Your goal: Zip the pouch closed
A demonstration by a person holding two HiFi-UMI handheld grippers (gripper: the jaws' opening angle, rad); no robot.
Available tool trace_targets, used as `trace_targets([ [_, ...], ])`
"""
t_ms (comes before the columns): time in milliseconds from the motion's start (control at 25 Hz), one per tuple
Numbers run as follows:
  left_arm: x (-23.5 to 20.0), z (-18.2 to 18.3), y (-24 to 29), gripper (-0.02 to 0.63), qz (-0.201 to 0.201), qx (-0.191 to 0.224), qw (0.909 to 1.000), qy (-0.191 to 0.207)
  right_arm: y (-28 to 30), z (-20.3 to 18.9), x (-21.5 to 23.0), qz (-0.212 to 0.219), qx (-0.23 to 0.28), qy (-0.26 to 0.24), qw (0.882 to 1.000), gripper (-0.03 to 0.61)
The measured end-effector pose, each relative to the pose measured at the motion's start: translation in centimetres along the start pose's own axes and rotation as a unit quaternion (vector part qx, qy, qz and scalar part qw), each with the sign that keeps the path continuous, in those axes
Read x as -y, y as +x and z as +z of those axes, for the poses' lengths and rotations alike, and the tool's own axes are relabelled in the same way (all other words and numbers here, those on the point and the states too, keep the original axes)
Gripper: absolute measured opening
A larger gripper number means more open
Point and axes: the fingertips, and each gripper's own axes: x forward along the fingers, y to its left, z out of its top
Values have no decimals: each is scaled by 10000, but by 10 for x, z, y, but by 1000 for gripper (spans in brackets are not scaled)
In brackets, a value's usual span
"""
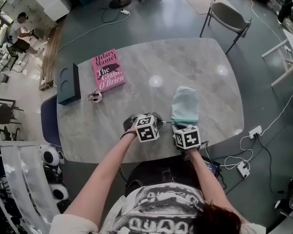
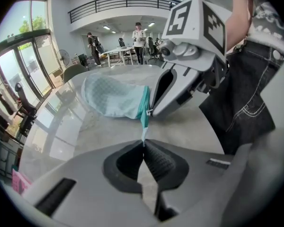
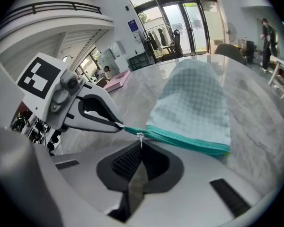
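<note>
In the left gripper view, the left tongs point(image 2: 143, 144) are pressed together on the thin pale end tab point(image 2: 143, 137) of the zip tape. No gap shows between the ridged pads. In the right gripper view, the right tongs point(image 3: 141, 144) are closed tight on the small silver metal zip pull point(image 3: 140, 137). The other tongs pinch the tape's end just to the left of that pull.

The head view shows neither grip, because the square-marked cubes cover both sets of tips. It does show the two tongs side by side at the near edge of the grey marble-patterned bench point(image 1: 210, 62).

The pale blue-green checked fabric pouch point(image 3: 194, 103) lies flat on the bench just beyond the tongs. Its teal zip band point(image 3: 189, 143) faces the person and its body stretches away. The pull sits at the band's left end, and the rest of the band runs off to the right.

Only the head view takes in the rest of the bench. A pink paperback book point(image 1: 108, 69) and a dark blue box point(image 1: 68, 84) lie at the left, well apart from the pouch. A grey chair point(image 1: 227, 14) stands past the far edge. Only the left gripper view shows people point(image 2: 138, 34) standing far off in the hall.
</note>
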Motion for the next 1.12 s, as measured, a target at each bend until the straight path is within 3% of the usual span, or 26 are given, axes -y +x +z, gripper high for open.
trace_targets([
  [440,-8,7,-2,12,10,92,10000,36,-11,0,17,-31,30,-40,10000,6],
  [600,-12,0,-4,12,78,-38,9999,64,-17,-6,38,-327,-66,-42,9994,5],
  [840,-21,-24,-13,12,174,-128,9994,-255,-37,-19,80,-701,-140,67,9974,5],
  [1120,-13,-22,-8,14,118,-49,9993,-365,-38,-22,87,-849,-96,-18,9963,5],
])
